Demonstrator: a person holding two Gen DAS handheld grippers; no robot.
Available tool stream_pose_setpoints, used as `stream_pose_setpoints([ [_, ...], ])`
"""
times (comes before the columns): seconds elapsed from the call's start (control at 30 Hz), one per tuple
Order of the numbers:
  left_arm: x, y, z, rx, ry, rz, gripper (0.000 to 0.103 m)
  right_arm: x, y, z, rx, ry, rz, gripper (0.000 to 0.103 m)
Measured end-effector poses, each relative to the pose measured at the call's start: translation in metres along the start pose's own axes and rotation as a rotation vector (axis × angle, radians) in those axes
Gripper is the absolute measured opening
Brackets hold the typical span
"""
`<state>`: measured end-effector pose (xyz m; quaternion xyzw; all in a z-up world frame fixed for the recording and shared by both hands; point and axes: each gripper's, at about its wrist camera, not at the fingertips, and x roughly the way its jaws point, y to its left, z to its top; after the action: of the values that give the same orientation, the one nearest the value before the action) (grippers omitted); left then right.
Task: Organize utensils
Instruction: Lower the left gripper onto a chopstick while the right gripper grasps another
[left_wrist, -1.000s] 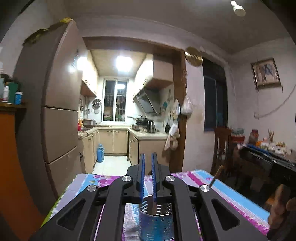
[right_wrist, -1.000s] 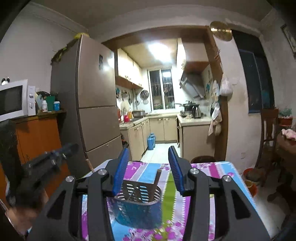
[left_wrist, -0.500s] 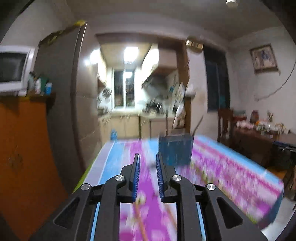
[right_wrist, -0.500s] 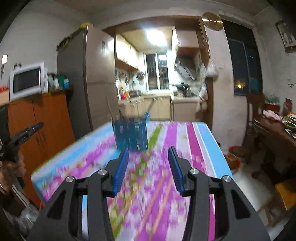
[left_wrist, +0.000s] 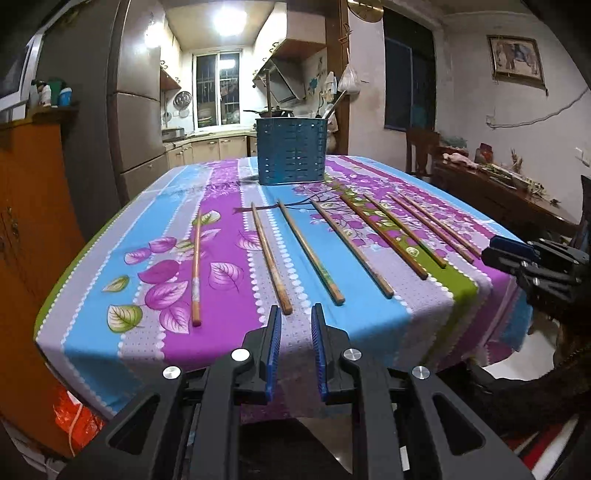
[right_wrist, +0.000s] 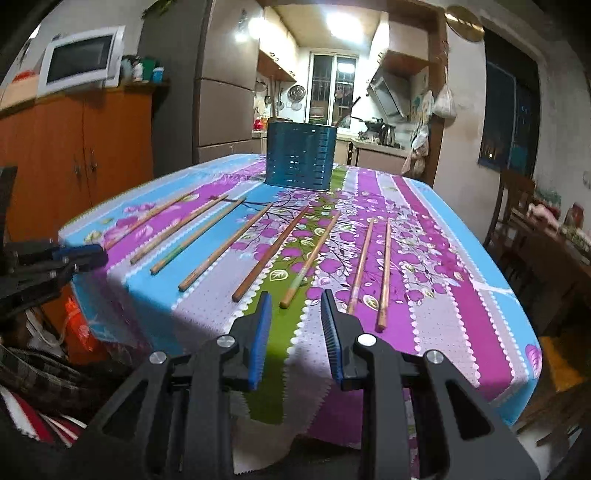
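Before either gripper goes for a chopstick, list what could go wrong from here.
1. The chopsticks lie flat on the soft tablecloth; gripper fingers may snag cloth or roll one away.
2. Several ends sit near the table edge, so a nudge might knock one off.
3. The blue utensil holder stands far back; a long reach could tip it.

Both wrist cameras sit low, just off the near edge of the floral purple-and-blue tablecloth-covered table (left_wrist: 229, 343), looking along it toward the kitchen doorway at the far edge. The left view looks from nearer the near-left corner, the right from further right. Both share the row of wooden chopsticks (left_wrist: 269, 254) (right_wrist: 221, 251) and the blue perforated metal utensil holder (left_wrist: 291, 150) (right_wrist: 301, 155).
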<state>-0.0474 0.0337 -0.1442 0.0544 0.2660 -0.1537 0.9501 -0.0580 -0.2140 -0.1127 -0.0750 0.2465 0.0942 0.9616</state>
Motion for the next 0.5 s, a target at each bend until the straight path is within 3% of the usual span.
stream_pose_setpoints([
  [0.2,0.022,-0.036,0.010,0.163,-0.004,0.024,0.018,0.014,-0.003,0.000,0.037,0.006,-0.026,0.026],
  [0.5,0.049,-0.042,0.011,0.138,0.043,0.054,0.019,0.031,0.005,0.000,0.027,0.020,-0.029,0.026],
])
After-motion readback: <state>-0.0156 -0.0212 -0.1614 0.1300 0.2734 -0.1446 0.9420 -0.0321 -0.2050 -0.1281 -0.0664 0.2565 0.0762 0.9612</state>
